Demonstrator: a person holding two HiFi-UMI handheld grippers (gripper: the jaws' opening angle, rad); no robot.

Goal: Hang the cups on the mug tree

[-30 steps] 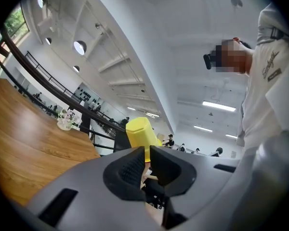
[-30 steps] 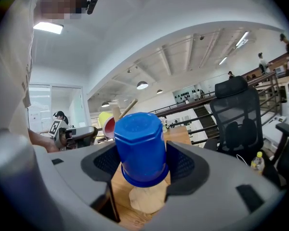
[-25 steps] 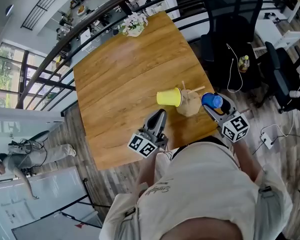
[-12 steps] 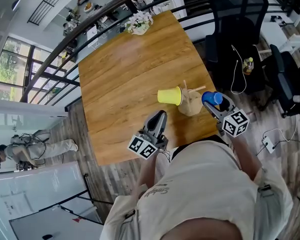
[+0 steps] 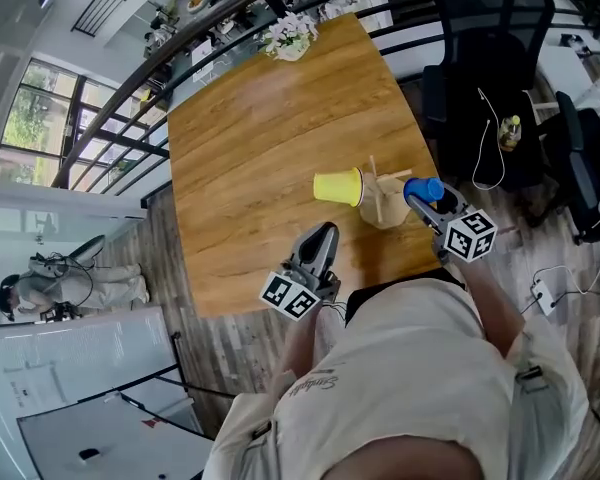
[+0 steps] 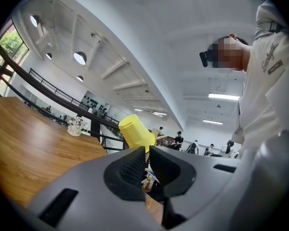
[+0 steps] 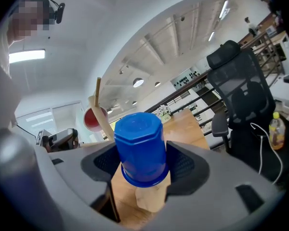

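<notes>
A wooden mug tree (image 5: 383, 202) stands near the table's front right edge. A yellow cup (image 5: 337, 186) hangs sideways on one of its left pegs. My right gripper (image 5: 432, 200) is shut on a blue cup (image 5: 424, 189), held just right of the tree. In the right gripper view the blue cup (image 7: 140, 148) sits bottom-up between the pads, above the tree's wood (image 7: 147, 196), with a peg (image 7: 102, 110) rising at its left. My left gripper (image 5: 320, 243) is shut and empty, in front of the tree; the yellow cup (image 6: 136, 133) shows just beyond its jaws.
The wooden table (image 5: 260, 148) has a small flower vase (image 5: 290, 38) at its far end. A black office chair (image 5: 485, 18) stands to the right, with a cable and a bottle (image 5: 510, 131) on a seat. A railing runs behind the table.
The head view has shifted slightly. Both grippers stay almost where they were beside the mug tree, the blue cup still in the right one.
</notes>
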